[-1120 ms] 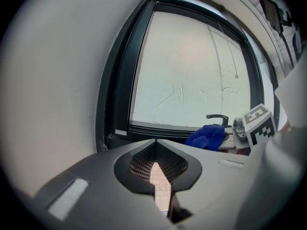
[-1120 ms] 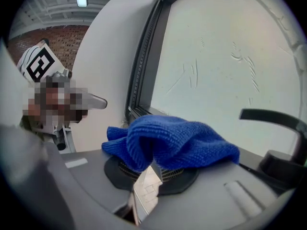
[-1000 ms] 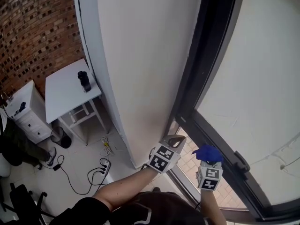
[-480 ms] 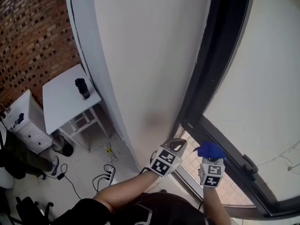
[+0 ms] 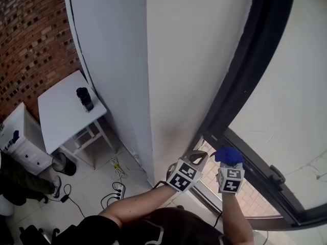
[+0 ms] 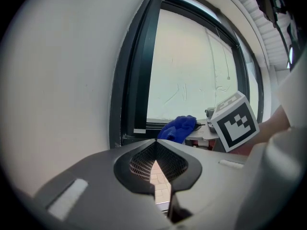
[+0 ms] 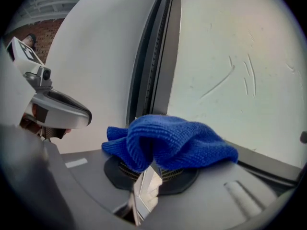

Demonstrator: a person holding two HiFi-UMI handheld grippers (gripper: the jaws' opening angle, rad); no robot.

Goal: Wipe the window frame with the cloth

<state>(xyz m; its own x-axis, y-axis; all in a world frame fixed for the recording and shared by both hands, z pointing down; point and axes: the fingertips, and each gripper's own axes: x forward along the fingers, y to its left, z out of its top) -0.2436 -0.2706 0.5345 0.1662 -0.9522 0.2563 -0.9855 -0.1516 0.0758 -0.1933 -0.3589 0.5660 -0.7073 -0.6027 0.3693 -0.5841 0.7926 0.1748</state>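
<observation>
R gripper [image 7: 144, 169] clamped tight on bunched blue knit cloth [image 7: 168, 140], held near lower corner of dark window frame [image 5: 255, 80], prob. ready to wipe. L gripper [image 6: 156, 142] closed, empty, alongside as spare.

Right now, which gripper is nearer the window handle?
Right. The right gripper, holding the blue cloth, is just left of the window handle; the left gripper is farther left.
</observation>
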